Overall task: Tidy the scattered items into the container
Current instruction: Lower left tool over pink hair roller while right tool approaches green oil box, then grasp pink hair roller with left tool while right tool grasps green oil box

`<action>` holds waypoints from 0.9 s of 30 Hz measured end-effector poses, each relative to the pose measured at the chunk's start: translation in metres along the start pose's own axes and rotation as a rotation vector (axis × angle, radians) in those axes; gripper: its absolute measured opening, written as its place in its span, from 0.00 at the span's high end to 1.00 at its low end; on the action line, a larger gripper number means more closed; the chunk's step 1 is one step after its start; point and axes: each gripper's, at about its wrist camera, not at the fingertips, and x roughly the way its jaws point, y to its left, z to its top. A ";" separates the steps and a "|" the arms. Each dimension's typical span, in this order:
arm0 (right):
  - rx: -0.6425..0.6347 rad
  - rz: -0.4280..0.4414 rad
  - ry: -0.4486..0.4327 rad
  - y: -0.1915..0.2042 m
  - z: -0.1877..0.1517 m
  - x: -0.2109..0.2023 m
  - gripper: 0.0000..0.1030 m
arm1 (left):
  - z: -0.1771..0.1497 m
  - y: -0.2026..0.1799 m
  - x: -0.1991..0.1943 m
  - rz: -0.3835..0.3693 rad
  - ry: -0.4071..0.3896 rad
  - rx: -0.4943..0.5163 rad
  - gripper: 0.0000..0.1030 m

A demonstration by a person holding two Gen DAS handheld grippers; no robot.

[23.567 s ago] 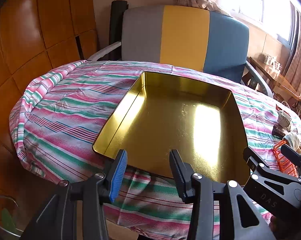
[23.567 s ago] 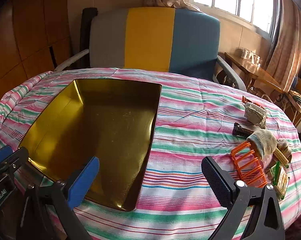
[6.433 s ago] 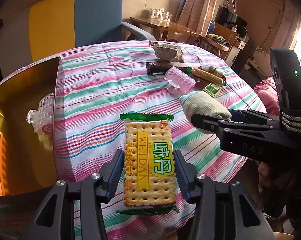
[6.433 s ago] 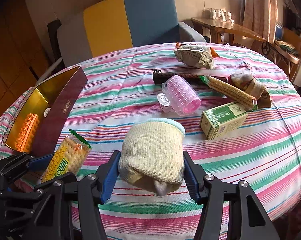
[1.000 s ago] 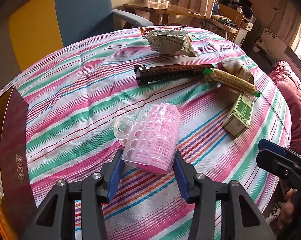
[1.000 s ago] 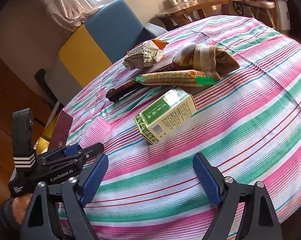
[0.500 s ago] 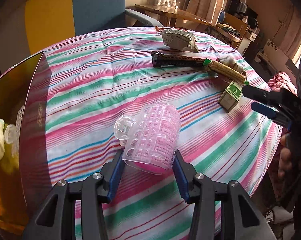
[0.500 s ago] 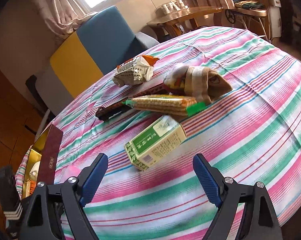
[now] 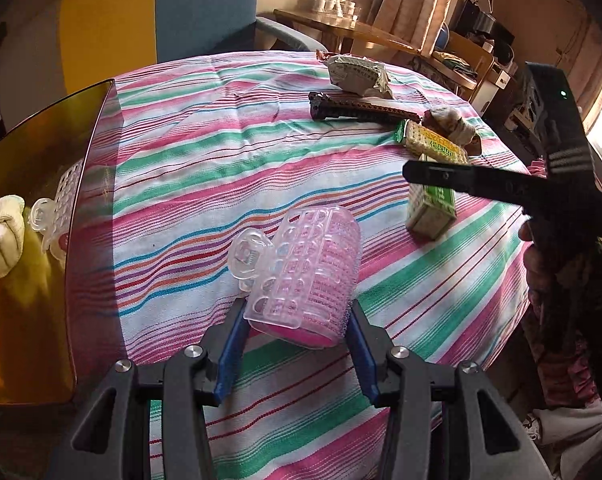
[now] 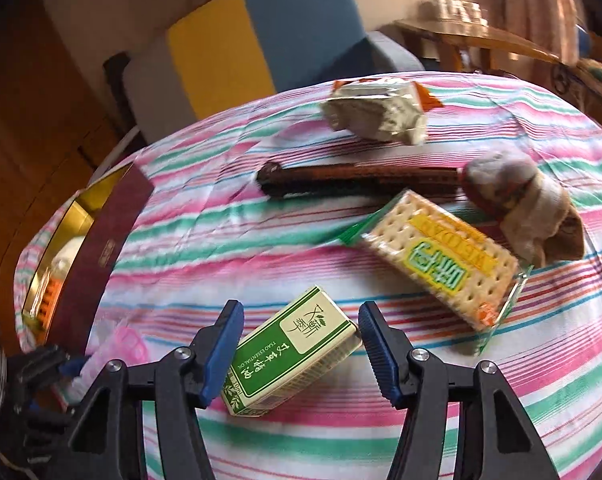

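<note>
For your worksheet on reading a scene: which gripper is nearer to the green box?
Right. The right gripper has the green box between its closing fingers. The left gripper is apart from it, across the striped cloth, clamped on the pink roller.

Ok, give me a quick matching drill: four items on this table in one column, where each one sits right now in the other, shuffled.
Items:
1 pink hair roller
2 green box
3 cream sock
4 cracker pack

Places:
A inside the gold tin
B lying on the striped cloth, untouched
C gripped by the left gripper
D between the right gripper's closing jaws

Pairs: 1-C, 2-D, 3-A, 4-B
</note>
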 end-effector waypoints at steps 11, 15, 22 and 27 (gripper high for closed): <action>0.068 0.021 0.053 0.010 -0.049 -0.034 0.23 | -0.004 0.001 -0.007 -0.044 -0.011 -0.007 0.52; 0.090 -0.028 0.009 0.026 -0.054 -0.048 0.23 | -0.006 0.003 -0.014 -0.064 -0.026 -0.012 0.50; 0.041 -0.128 0.024 0.060 -0.052 -0.033 0.49 | -0.007 0.004 -0.026 -0.083 -0.060 0.036 0.44; 0.035 -0.180 0.062 0.058 -0.061 -0.023 0.65 | -0.003 -0.001 -0.024 -0.070 -0.057 0.125 0.43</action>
